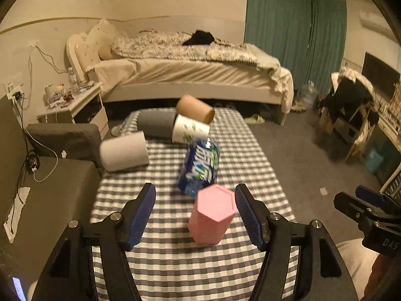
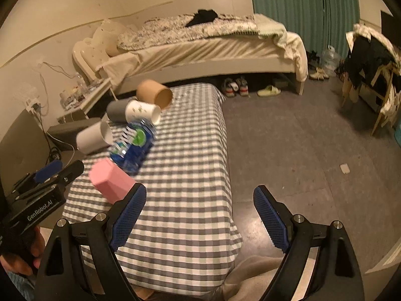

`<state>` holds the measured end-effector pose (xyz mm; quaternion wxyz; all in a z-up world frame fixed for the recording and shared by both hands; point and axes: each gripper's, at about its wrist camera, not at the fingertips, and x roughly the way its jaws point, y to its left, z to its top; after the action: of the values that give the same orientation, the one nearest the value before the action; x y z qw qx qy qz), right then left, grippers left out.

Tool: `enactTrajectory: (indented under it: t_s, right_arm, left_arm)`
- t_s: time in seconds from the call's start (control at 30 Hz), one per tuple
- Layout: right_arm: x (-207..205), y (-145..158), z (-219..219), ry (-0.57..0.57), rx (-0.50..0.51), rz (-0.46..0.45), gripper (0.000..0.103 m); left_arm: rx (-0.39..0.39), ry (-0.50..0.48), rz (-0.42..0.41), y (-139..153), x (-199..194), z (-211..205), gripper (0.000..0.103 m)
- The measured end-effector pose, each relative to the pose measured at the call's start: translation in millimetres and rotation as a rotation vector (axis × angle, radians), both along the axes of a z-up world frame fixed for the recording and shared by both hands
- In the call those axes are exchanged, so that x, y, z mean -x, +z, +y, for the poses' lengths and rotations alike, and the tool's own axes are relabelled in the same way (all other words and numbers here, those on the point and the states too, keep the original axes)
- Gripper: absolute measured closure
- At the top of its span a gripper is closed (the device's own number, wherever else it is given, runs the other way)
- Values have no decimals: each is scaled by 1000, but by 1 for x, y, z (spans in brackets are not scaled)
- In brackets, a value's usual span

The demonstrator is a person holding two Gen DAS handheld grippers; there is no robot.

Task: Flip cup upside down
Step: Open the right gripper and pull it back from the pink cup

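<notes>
A pink hexagonal cup [image 1: 212,215] stands with its closed base up on the checked tablecloth [image 1: 175,263]. It sits between the wide-open fingers of my left gripper [image 1: 195,215], close to the right finger, not gripped. In the right wrist view the pink cup [image 2: 110,184] is at the left, beside my left gripper [image 2: 47,173]. My right gripper [image 2: 200,218] is open and empty over the table's right edge and the floor. It also shows at the right edge of the left wrist view [image 1: 363,200].
Behind the pink cup lie a blue water bottle [image 1: 200,168], a white patterned cup [image 1: 190,129], a brown cup [image 1: 195,109], a grey cup [image 1: 156,123] and a light grey cup [image 1: 124,151]. A bed [image 1: 190,72], a nightstand [image 1: 72,105] and a chair [image 1: 351,107] stand beyond.
</notes>
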<state>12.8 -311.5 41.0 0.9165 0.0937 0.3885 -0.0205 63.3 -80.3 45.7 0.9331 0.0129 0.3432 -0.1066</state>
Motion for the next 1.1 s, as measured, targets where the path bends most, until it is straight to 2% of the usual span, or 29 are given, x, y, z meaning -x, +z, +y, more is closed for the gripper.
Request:
enactTrajectory:
  t_s: [0.23, 0.43, 0.63, 0.77, 0.9, 1.1]
  right_arm:
    - [15, 36, 25, 26, 29, -86, 16]
    - [26, 43, 56, 62, 73, -159, 16]
    - [31, 25, 82, 98, 101, -194, 16]
    - [31, 0, 93, 110, 143, -186, 16]
    - [26, -22, 96, 105, 143, -177, 16]
    - [13, -39, 94, 102, 135, -154, 15]
  left_arm:
    - [47, 22, -79, 26, 20, 32, 34]
    - [41, 62, -118, 14, 37, 59, 34]
    - [28, 96, -109, -14, 46, 77, 34]
    - [27, 101, -110, -35, 48, 84, 34]
    - [13, 84, -118, -49, 48, 82, 34]
    - [7, 77, -102, -59, 42, 78, 22]
